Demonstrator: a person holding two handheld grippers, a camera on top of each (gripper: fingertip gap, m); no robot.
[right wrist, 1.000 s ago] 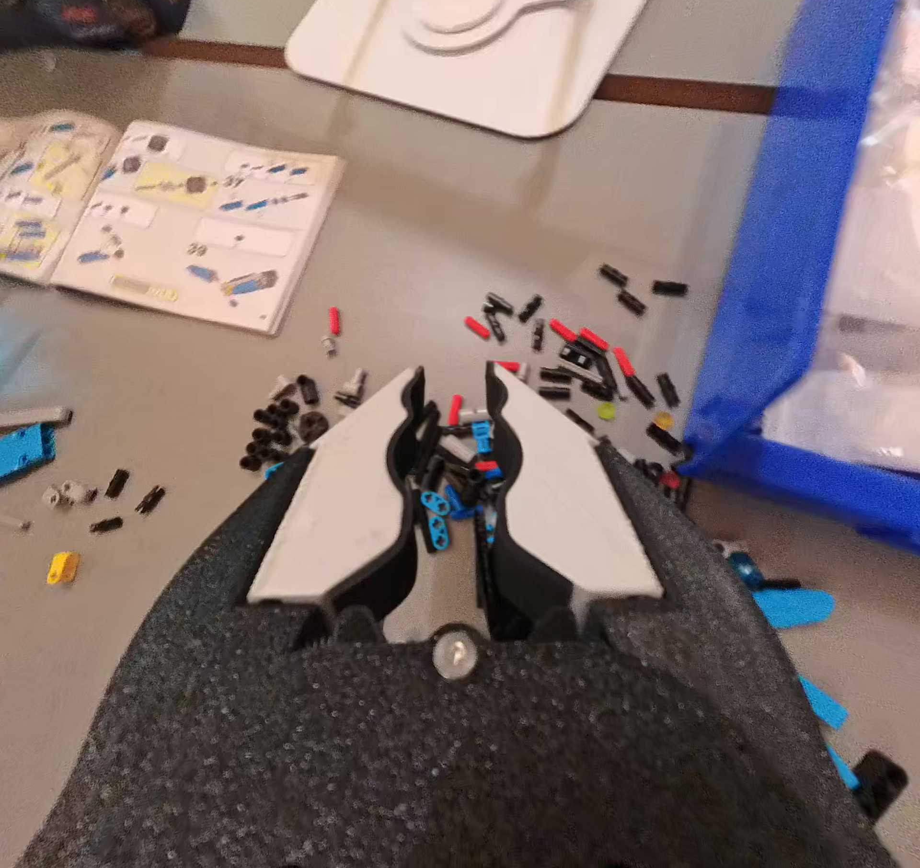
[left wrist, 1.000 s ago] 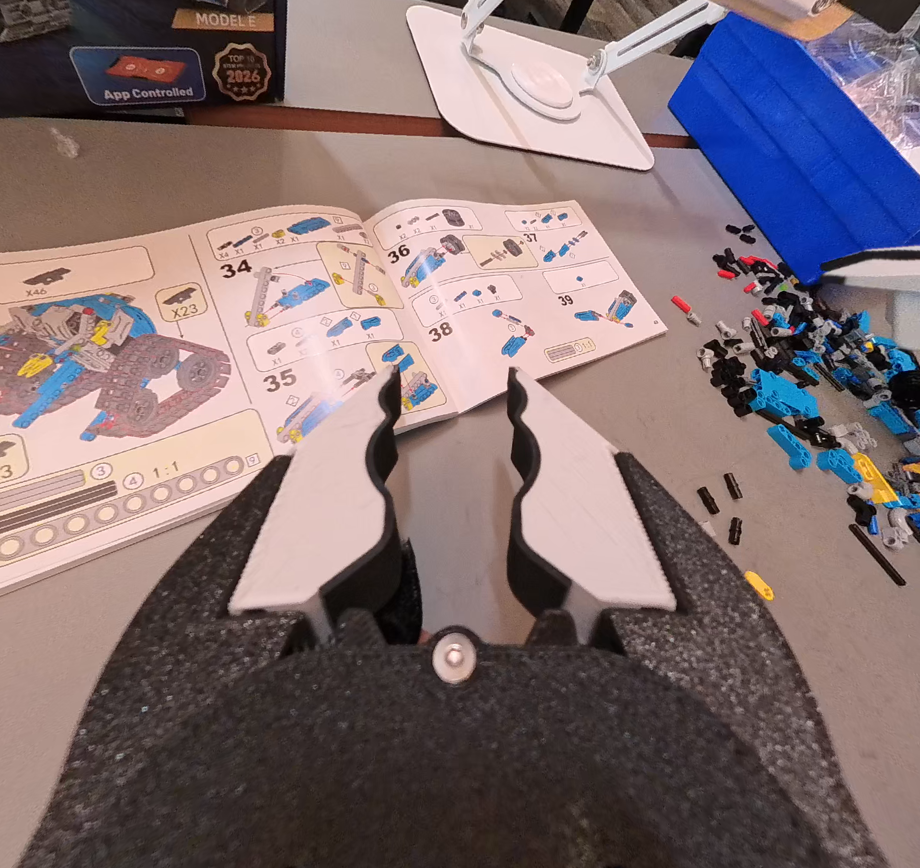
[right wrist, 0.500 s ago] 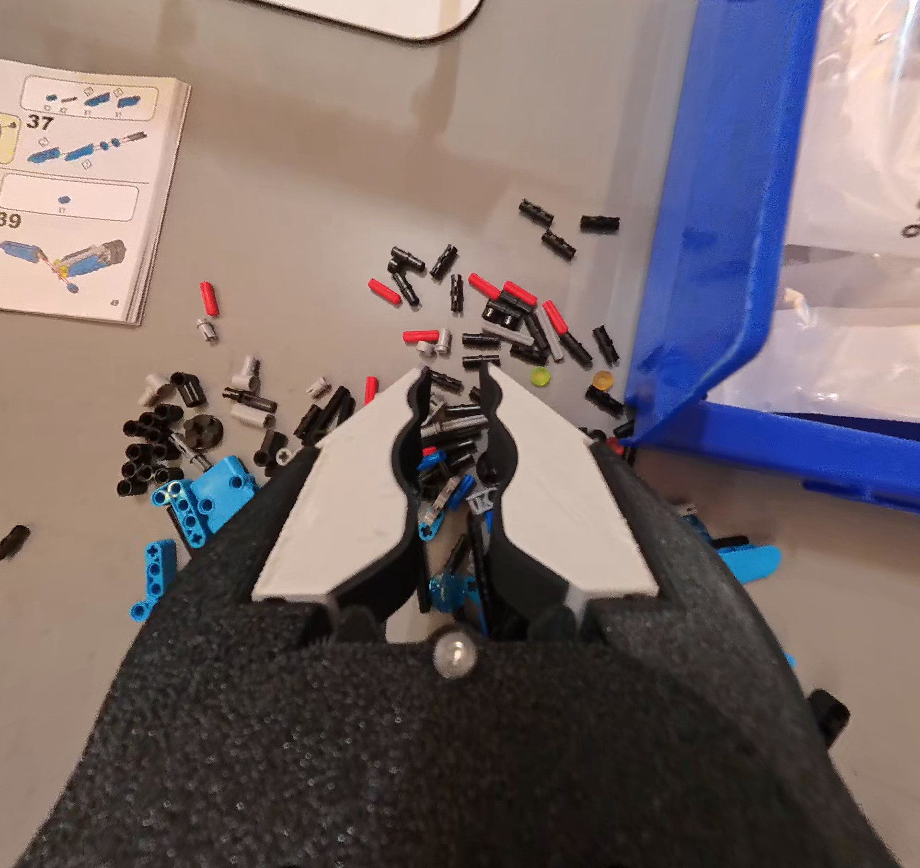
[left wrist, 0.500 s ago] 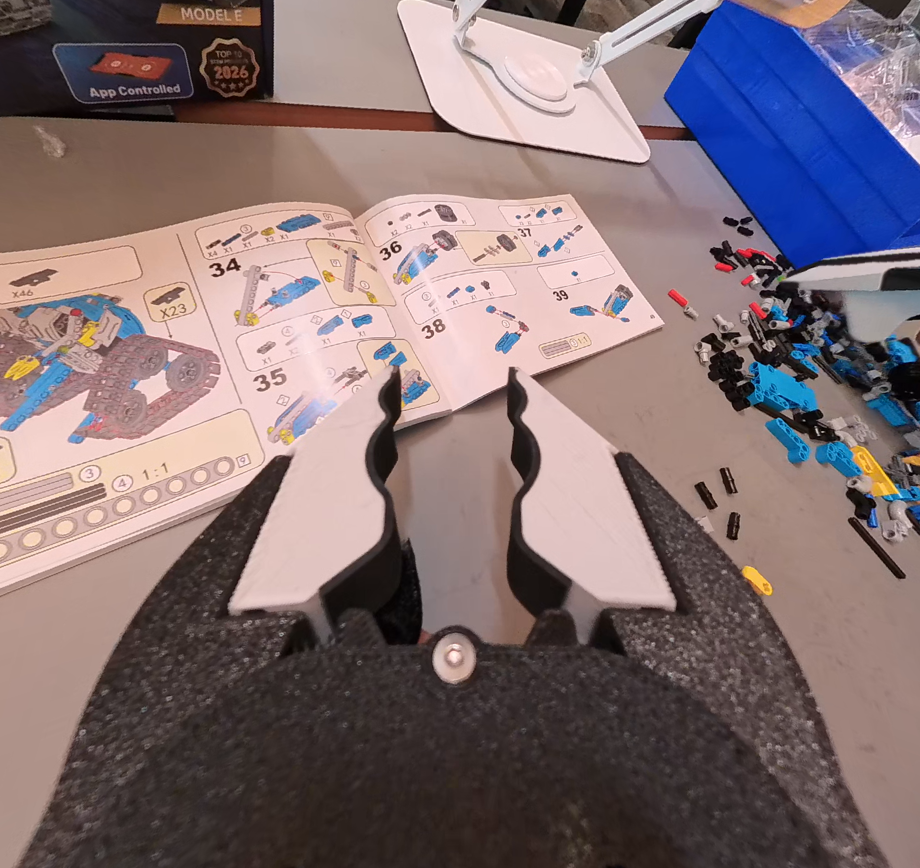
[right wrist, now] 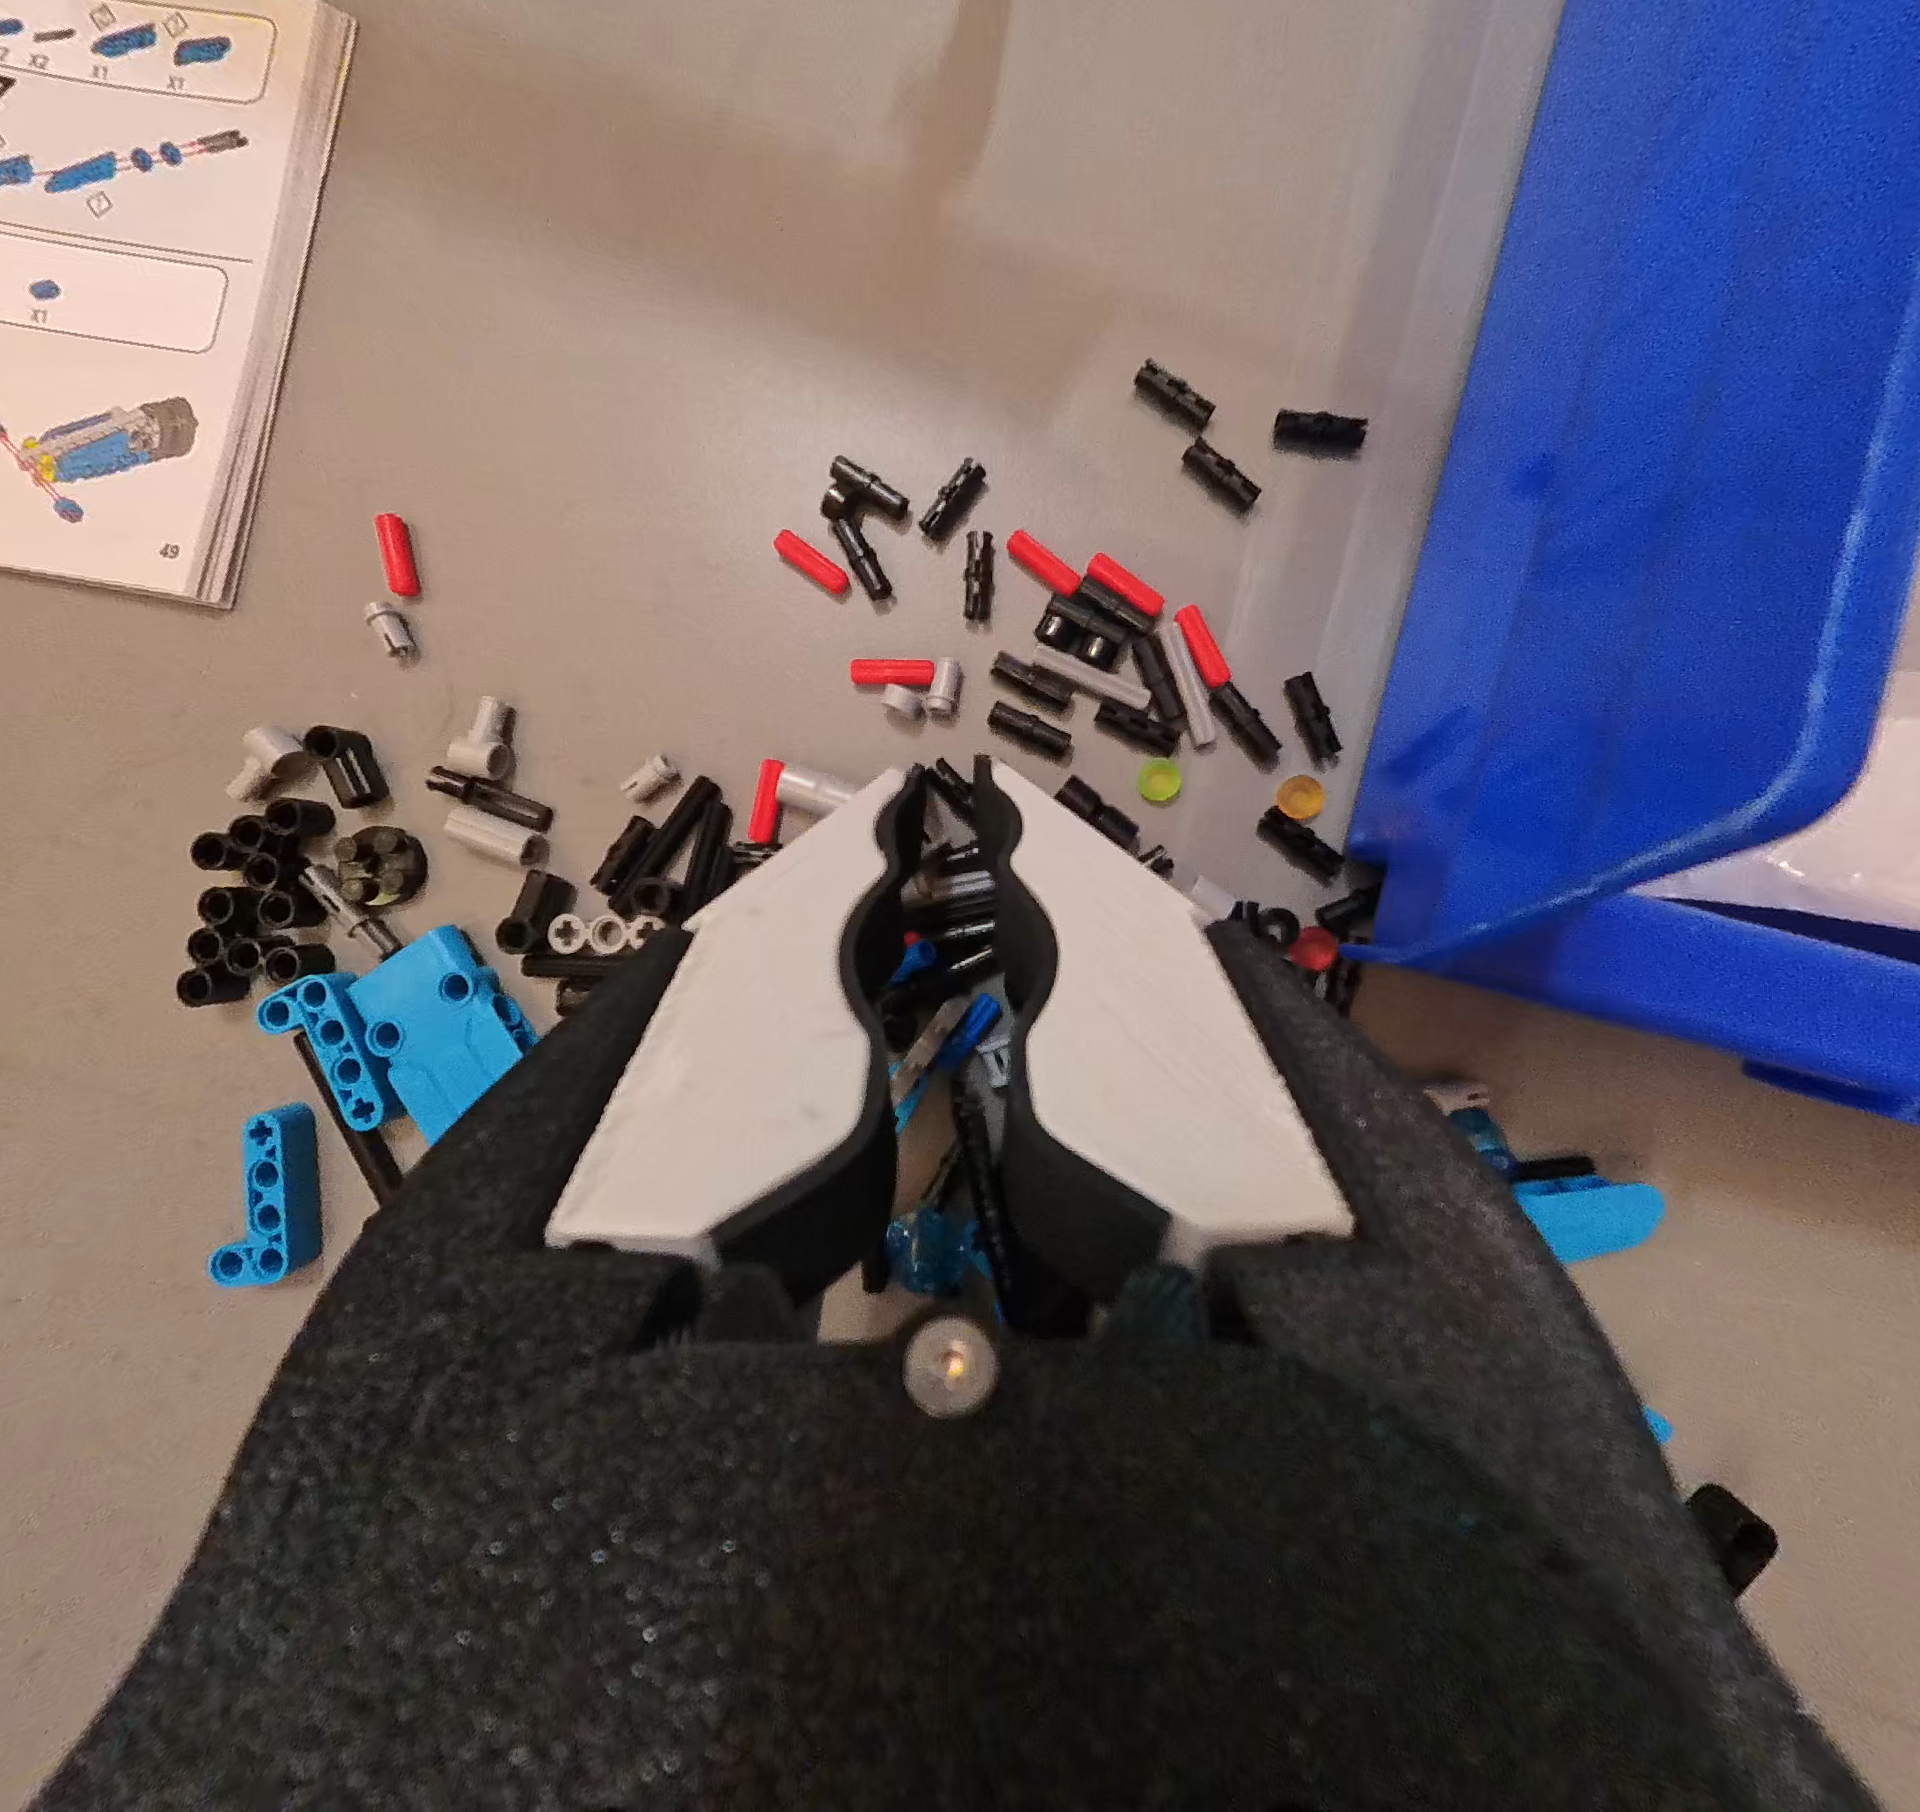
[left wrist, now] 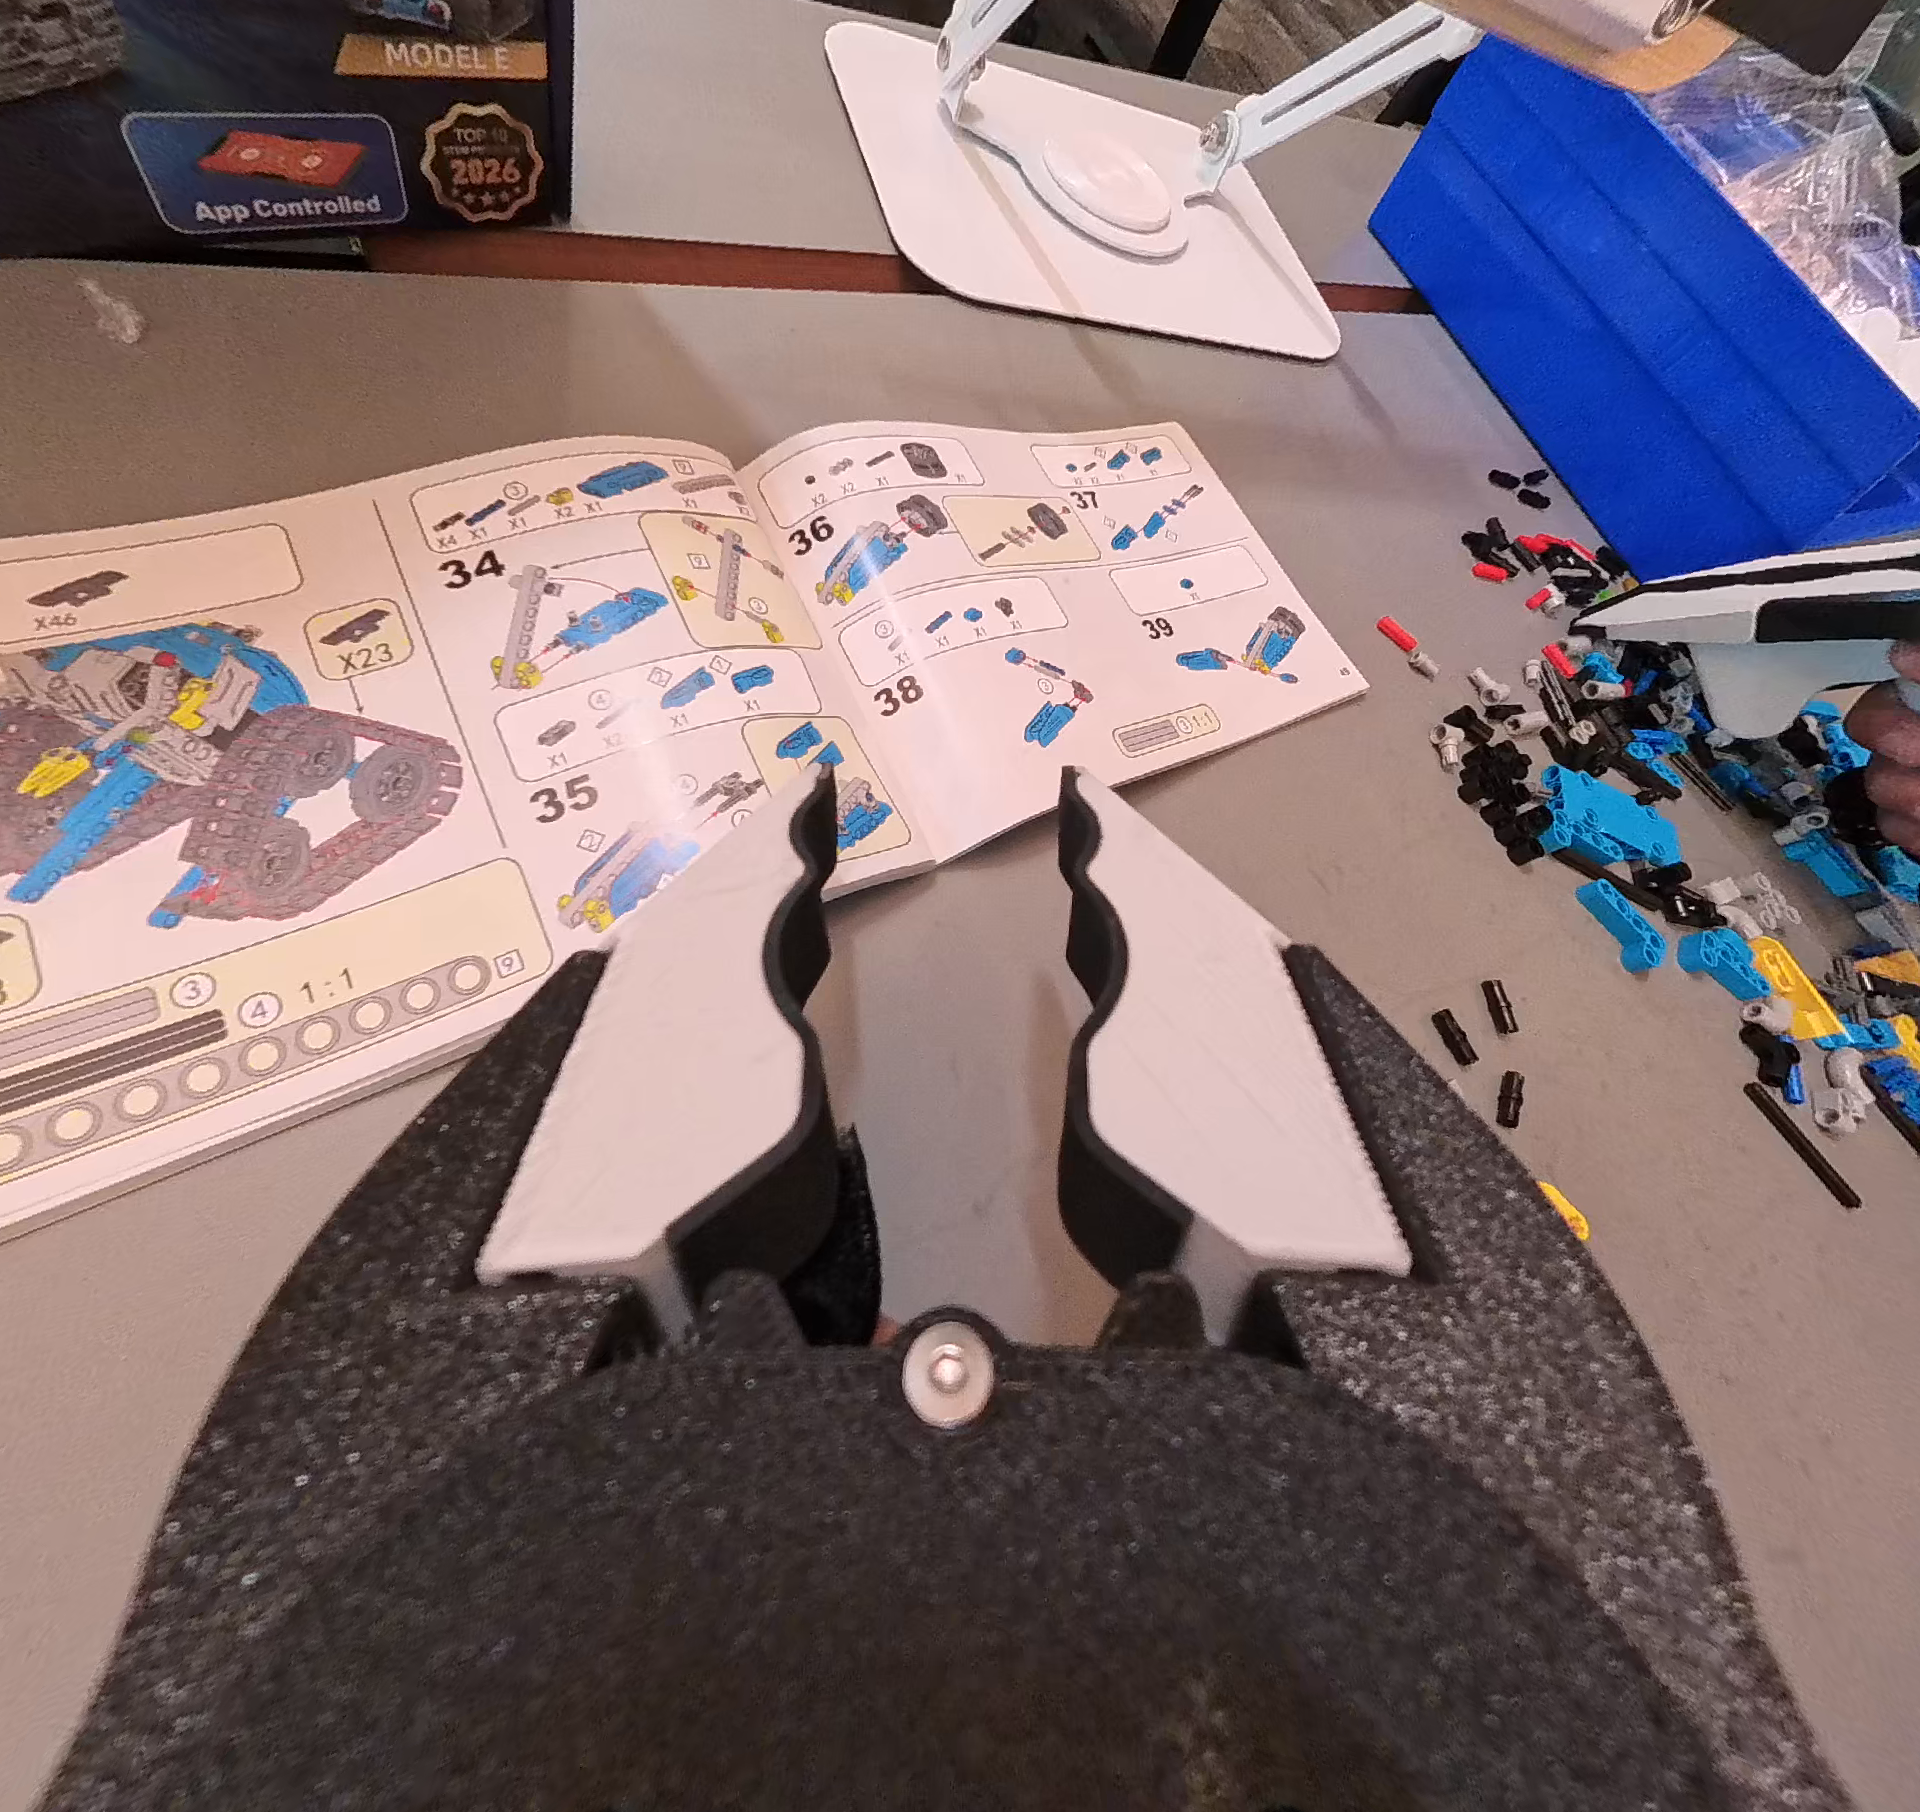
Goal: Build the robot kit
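My left gripper (left wrist: 945, 786) is open and empty, held over bare table at the near edge of an open instruction booklet (left wrist: 623, 682). My right gripper (right wrist: 949, 775) is low over a pile of small building pieces (right wrist: 1039, 682), mostly black and red pins and grey connectors. Its jaws are almost together, with a small black pin (right wrist: 948, 788) between the tips. Light blue beams (right wrist: 416, 1024) lie to its left. It also shows in the left wrist view (left wrist: 1600, 619), down on the pile (left wrist: 1600, 827), with part of a hand behind it.
A blue bin (right wrist: 1662, 412) holding clear bags stands right of the pile and shows in the left wrist view (left wrist: 1662, 308). A white stand base (left wrist: 1091, 204) and a dark product box (left wrist: 281, 69) sit at the back. Loose black pins (left wrist: 1475, 1024) lie right of my left gripper. The left gripper's tips are roughly 35 centimeters from the right gripper's.
My right gripper has moved forward and down onto the pile, and its jaws have narrowed to a slit. My left gripper has barely moved and stays open.
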